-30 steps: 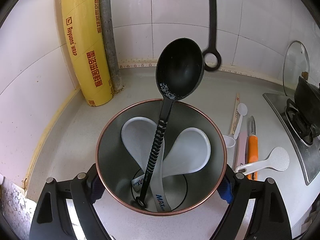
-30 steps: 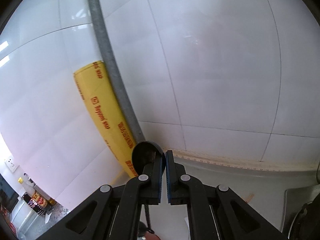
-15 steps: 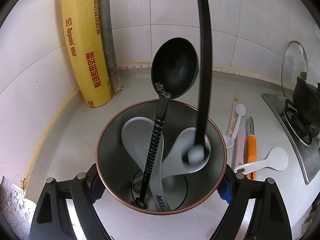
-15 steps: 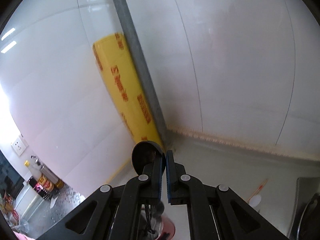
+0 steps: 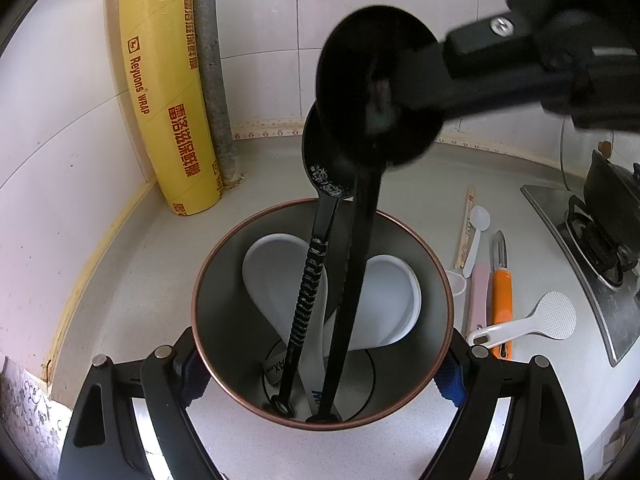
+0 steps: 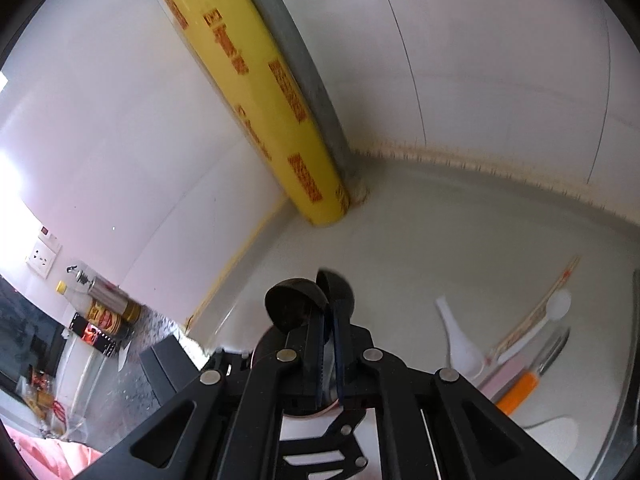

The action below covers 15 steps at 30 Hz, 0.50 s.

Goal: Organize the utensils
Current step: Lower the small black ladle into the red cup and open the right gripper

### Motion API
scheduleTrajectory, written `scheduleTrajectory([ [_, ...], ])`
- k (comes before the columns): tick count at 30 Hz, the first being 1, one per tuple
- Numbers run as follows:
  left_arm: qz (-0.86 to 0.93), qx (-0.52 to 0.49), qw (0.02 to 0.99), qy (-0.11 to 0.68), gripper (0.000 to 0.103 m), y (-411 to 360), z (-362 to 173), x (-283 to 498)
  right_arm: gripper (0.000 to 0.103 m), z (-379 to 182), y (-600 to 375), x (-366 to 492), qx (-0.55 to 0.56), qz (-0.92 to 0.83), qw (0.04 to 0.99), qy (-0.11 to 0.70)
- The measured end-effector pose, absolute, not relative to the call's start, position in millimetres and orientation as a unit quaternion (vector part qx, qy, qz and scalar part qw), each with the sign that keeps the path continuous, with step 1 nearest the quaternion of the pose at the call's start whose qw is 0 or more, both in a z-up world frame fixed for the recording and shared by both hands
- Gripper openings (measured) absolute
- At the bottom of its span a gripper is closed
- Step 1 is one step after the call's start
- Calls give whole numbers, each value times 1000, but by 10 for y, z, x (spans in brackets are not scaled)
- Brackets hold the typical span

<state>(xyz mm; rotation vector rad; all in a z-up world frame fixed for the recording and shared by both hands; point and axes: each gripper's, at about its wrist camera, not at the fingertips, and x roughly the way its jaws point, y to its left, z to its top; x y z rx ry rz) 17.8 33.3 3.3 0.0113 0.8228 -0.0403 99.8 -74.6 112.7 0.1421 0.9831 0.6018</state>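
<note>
The right tool (image 6: 329,344), clamped on the black ladle (image 5: 378,96), should release only once its handle rests in the holder (image 5: 400,224).

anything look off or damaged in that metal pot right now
One thing: the older black ladle standing in the metal pot has a whitish, scuffed patch on its bowl rim, like worn coating. Nothing looks spilled; loose utensils, such as the orange peeler, lie on the counter.
</note>
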Motion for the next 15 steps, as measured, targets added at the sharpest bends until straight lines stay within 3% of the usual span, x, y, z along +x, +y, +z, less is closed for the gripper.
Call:
scheduleTrajectory([
  [15, -22, 6, 907, 421, 89, 340, 55, 222, 14, 975, -949, 1055, 160, 285, 796, 509],
])
